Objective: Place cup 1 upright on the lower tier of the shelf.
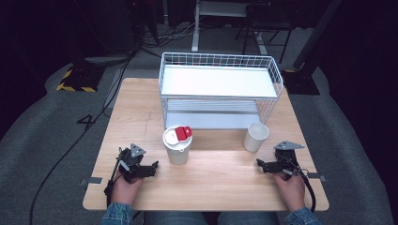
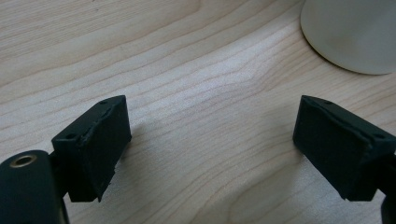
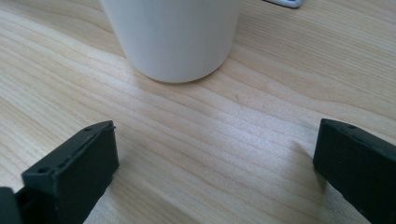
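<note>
1. A white lidded cup [image 1: 177, 147] with a red flap [image 1: 182, 132] on its lid stood upright on the wooden table [image 1: 211, 180], just in front of the white wire rack [image 1: 219, 89] and a little left of the table's middle.
2. A second cup, plain white and open-topped [image 1: 256, 137], stood upright to the right of the first, well apart from it, near the rack's front right corner. Its lower wall showed in the right gripper view [image 3: 173, 37], resting on the wood.
3. The left gripper [image 1: 149, 169] lay low over the table, just left of and nearer the person than the lidded cup, held by the left hand [image 1: 126, 185]. In the left gripper view its jaws stood wide apart with bare wood between them and nothing gripped; the base of the lidded cup [image 2: 355, 35] sat ahead and to one side.
4. The right gripper [image 1: 264, 164] was held by the right hand [image 1: 290, 185] near the table's right edge, just in front of the open cup. Its jaws were also spread wide, gripping nothing, the cup clear beyond their tips.
5. The rack had two tiers, a white shelf on top and another below.
6. Beyond the table lay grey floor with dark cables [image 1: 70, 145] trailing across it.
</note>
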A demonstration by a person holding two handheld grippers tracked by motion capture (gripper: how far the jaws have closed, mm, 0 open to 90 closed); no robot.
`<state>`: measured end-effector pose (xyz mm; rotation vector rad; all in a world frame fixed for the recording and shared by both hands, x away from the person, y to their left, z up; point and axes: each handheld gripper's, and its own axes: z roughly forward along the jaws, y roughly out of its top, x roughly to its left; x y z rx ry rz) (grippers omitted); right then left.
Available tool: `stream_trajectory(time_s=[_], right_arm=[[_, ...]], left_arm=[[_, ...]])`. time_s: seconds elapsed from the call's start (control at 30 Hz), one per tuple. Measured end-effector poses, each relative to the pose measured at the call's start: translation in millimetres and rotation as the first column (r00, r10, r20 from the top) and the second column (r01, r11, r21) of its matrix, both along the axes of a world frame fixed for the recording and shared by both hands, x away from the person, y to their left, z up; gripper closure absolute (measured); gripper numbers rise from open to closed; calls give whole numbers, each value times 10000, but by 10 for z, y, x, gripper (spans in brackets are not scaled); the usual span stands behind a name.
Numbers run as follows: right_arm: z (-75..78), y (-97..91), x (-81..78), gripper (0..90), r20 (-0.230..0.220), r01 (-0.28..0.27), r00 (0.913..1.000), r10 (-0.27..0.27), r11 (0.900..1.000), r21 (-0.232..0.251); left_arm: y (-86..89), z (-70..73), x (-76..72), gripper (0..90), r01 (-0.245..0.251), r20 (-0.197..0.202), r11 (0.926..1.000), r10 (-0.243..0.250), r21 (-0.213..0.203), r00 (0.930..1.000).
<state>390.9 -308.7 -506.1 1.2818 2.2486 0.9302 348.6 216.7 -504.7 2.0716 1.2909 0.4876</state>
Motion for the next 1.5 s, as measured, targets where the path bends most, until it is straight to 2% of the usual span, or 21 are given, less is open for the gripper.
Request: stream_trajectory(time_s=[0.2, 0.37, 1.0, 1.2, 1.27, 1.33, 1.5], right_arm=[[0, 11, 4, 0, 5, 170, 9999, -170, 9999, -9], [0, 18, 5, 0, 4, 258, 9997, -258, 9997, -22], [1, 22, -1, 1, 11, 325, 9995, -325, 9995, -32], [23, 25, -4, 9, -181, 235, 9996, -238, 9996, -156], [27, 29, -6, 10, -167, 202, 9996, -205, 9996, -188], [52, 49, -21, 11, -8, 103, 9999, -104, 9987, -505], [117, 73, -14, 11, 186, -4, 9998, 11, 9994, -356]], left_arm=[[51, -1, 48, 127, 424, 24, 9991, -424, 13, 9991], [71, -1, 67, 124, 192, 16, 9998, -193, 20, 9998], [71, -1, 66, 125, 175, 13, 9998, -175, 22, 9998], [71, -1, 67, 125, 177, 10, 9998, -177, 21, 9998], [71, -1, 66, 125, 174, 11, 9998, -174, 21, 9998], [71, -1, 67, 125, 174, 11, 9998, -174, 22, 9998], [71, -1, 67, 125, 174, 11, 9998, -174, 20, 9998]])
